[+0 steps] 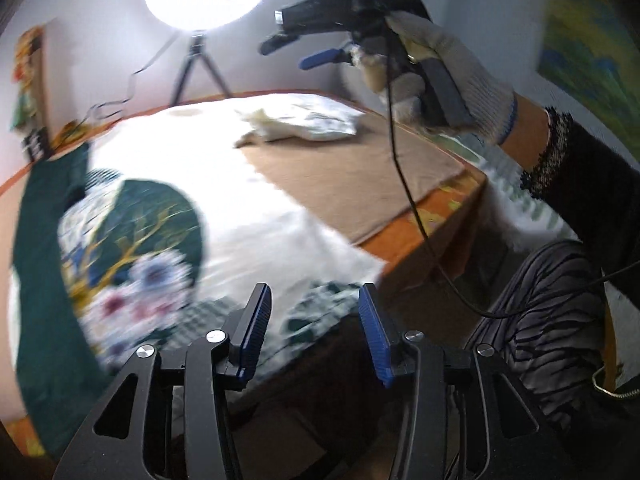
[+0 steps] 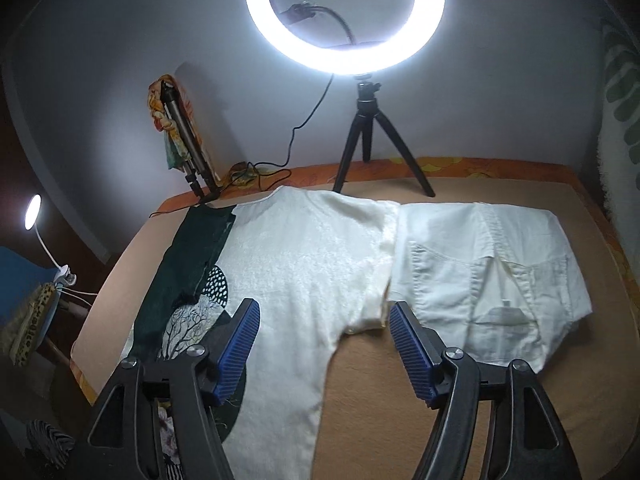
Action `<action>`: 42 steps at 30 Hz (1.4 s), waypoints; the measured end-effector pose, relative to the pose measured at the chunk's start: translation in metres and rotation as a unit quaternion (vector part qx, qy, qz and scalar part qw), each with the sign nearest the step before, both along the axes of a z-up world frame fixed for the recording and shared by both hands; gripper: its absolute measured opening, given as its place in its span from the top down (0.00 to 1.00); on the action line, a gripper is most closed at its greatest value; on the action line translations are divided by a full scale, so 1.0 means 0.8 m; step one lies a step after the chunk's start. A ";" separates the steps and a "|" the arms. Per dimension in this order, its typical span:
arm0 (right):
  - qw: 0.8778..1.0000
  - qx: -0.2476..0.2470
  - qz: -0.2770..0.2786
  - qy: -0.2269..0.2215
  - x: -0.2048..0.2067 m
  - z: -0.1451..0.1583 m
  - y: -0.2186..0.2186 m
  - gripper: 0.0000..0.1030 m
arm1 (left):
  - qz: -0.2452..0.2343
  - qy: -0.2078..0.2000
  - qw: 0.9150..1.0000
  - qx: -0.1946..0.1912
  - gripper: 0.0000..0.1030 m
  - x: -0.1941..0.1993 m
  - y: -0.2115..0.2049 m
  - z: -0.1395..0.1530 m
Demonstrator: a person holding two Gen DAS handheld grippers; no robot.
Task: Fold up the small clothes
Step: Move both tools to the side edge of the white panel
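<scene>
A white garment (image 2: 304,272) lies spread flat on the tan table cover (image 2: 380,400), overlapping a dark green patterned garment (image 2: 188,264) on its left. A folded white garment (image 2: 488,276) lies to its right. My right gripper (image 2: 322,312) is open and empty, held above the white garment's sleeve. In the left wrist view my left gripper (image 1: 314,312) is open and empty above the table's near edge, with the green patterned garment (image 1: 120,248) blurred at left and the white garment (image 1: 248,208) beyond. The right gripper (image 1: 296,52) shows raised in a gloved hand.
A ring light on a black tripod (image 2: 368,136) stands at the back of the table, its cable running left. A folded tripod (image 2: 188,148) leans on the wall. A small desk lamp (image 2: 34,212) stands off the table's left.
</scene>
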State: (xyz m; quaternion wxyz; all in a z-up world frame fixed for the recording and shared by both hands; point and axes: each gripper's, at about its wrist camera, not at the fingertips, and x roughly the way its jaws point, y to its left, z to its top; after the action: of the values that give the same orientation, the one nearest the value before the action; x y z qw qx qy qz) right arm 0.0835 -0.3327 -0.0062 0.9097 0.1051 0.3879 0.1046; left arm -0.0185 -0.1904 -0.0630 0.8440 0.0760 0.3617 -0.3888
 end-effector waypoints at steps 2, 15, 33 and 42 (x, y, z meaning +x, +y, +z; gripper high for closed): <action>1.000 0.009 -0.015 -0.001 -0.006 -0.003 -0.025 0.31 | -0.020 -0.008 1.000 0.011 0.45 -0.003 -0.026 -0.004; 0.998 0.048 -0.046 0.012 0.003 -0.034 -0.100 0.31 | -0.027 -0.020 0.995 0.095 0.45 0.013 -0.108 -0.041; 0.999 0.022 0.015 0.046 0.210 -0.057 -0.047 0.31 | -0.011 0.073 0.997 -0.020 0.95 0.057 -0.071 -0.045; 0.995 -0.006 0.028 0.095 0.311 -0.114 -0.013 0.32 | 0.003 0.104 0.991 -0.080 0.95 0.066 -0.050 -0.031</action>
State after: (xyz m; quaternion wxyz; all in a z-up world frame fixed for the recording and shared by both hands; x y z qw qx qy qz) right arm 0.3321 -0.3435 -0.0974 0.8661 0.0985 0.4758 0.1175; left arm 0.0341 -0.2302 -0.0877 0.8061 -0.0335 0.4157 -0.4198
